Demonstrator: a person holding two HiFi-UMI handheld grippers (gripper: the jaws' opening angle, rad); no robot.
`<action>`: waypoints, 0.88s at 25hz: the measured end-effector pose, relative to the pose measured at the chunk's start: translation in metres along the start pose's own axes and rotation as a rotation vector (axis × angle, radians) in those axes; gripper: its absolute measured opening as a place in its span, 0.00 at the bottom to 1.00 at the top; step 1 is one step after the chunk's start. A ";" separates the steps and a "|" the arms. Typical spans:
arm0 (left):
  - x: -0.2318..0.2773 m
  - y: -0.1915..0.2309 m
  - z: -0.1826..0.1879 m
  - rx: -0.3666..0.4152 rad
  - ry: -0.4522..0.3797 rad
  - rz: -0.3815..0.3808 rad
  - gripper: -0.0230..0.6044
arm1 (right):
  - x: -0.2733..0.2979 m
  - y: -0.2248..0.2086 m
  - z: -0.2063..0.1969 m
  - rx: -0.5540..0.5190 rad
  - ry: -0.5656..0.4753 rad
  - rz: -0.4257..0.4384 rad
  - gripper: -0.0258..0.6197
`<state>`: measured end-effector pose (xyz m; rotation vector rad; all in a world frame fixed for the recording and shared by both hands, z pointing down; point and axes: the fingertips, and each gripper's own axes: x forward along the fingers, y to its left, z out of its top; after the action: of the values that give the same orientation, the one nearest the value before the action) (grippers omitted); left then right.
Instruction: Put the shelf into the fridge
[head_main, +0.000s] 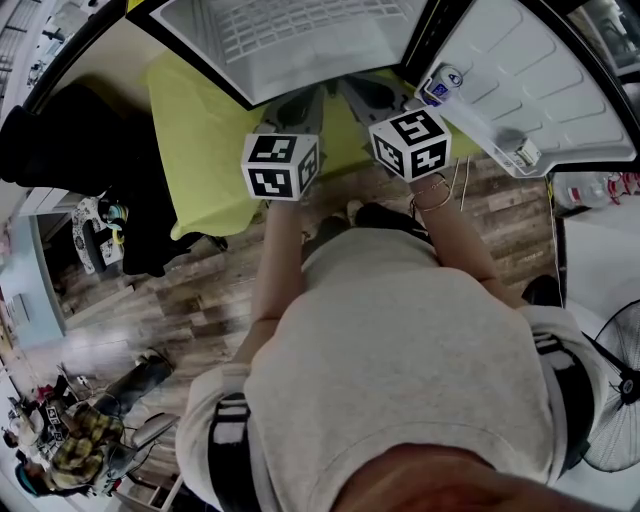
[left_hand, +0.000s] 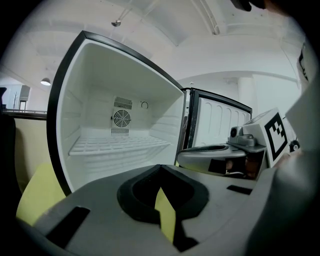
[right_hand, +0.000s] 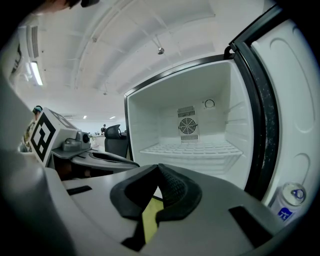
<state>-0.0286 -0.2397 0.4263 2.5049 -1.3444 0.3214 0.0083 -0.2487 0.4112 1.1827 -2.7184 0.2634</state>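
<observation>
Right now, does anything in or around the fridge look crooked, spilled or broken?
Nothing stands out. The shelf lies flat across the fridge, no spill or damage shows, and a bottle sits in the open door.

A yellow mat (head_main: 195, 140) lies on the wood floor (head_main: 190, 290), a fan (head_main: 625, 385) well apart.

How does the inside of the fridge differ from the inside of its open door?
The fridge holds a white wire shelf; the door holds a bottle low down. The fridge's back wall has a round fan grille; the door's lining shows only smooth moulded panels. Both are white inside with dark edges.
</observation>
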 end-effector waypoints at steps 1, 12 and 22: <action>0.000 0.000 0.000 -0.002 -0.001 0.000 0.05 | 0.000 0.000 0.000 0.003 -0.001 0.002 0.05; 0.002 -0.008 0.002 0.007 -0.002 -0.020 0.05 | -0.001 0.003 -0.003 -0.046 0.019 -0.006 0.05; 0.003 -0.007 0.003 -0.013 -0.014 -0.028 0.05 | 0.001 0.001 -0.008 -0.013 0.024 -0.019 0.05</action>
<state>-0.0206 -0.2392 0.4237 2.5173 -1.3114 0.2891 0.0076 -0.2469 0.4189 1.1940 -2.6826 0.2549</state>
